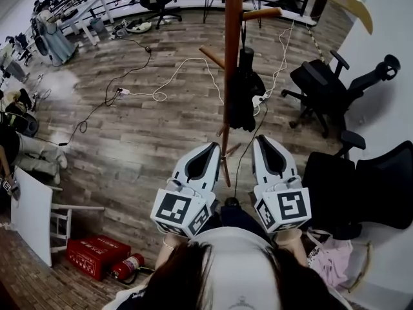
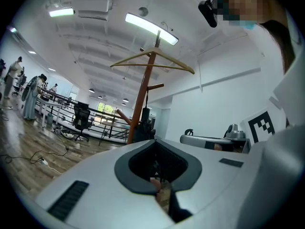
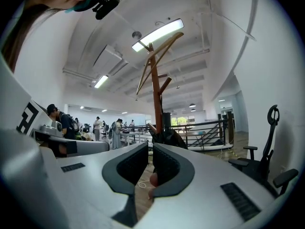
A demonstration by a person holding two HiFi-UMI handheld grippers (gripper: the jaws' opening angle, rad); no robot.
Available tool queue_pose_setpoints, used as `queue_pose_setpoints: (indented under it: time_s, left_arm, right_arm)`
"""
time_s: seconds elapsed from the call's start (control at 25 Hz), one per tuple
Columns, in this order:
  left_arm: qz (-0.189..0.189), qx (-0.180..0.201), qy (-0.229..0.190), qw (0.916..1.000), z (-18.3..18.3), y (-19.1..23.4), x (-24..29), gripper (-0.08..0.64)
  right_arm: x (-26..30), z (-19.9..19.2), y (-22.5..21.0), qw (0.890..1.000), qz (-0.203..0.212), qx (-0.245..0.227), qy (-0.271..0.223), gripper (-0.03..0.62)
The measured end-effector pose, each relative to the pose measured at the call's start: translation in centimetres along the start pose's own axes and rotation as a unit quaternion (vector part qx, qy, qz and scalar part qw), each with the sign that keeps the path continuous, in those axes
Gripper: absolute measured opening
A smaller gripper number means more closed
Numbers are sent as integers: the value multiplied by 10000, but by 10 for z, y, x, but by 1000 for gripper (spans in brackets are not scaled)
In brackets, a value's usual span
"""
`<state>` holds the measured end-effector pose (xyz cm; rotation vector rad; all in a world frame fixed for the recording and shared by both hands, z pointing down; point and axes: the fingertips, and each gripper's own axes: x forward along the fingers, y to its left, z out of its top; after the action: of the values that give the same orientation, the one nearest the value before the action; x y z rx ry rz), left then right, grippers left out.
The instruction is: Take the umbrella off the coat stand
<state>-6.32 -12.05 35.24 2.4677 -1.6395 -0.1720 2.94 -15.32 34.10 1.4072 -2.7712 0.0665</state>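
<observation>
**While the umbrella hangs untouched, both grippers are closed**

Since the left gripper (image 1: 215, 147) and right gripper (image 1: 259, 139) both have jaws together on nothing, short of the folded black umbrella (image 1: 244, 89), they must open before reaching it. It hangs against the coat stand (image 1: 231, 31) from a peg (image 1: 261, 13). Pulling outward instead of lifting could snag it and tip the stand.

Your left gripper (image 1: 215, 146) and right gripper (image 1: 258, 139) are smooth white shells with dark grey linings, each carrying a cube (image 1: 182, 215) of black-and-white square markers. You wear a white top (image 1: 235, 247), a thin bracelet (image 1: 169, 244) and dark trousers (image 1: 242, 215)
</observation>
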Motion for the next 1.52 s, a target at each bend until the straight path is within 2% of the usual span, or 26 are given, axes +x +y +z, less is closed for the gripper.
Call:
queue_pose_setpoints:
  time_s: [1.32, 1.52]
  left_arm:
    - [713, 179, 87, 9973, 1, 26, 29, 9]
    - [797, 202, 131, 9965, 0, 32, 31, 9]
  right_arm:
    - [65, -17, -35, 9988, 447, -102, 143, 41]
    - [73, -24, -34, 9982, 538, -134, 232, 69]
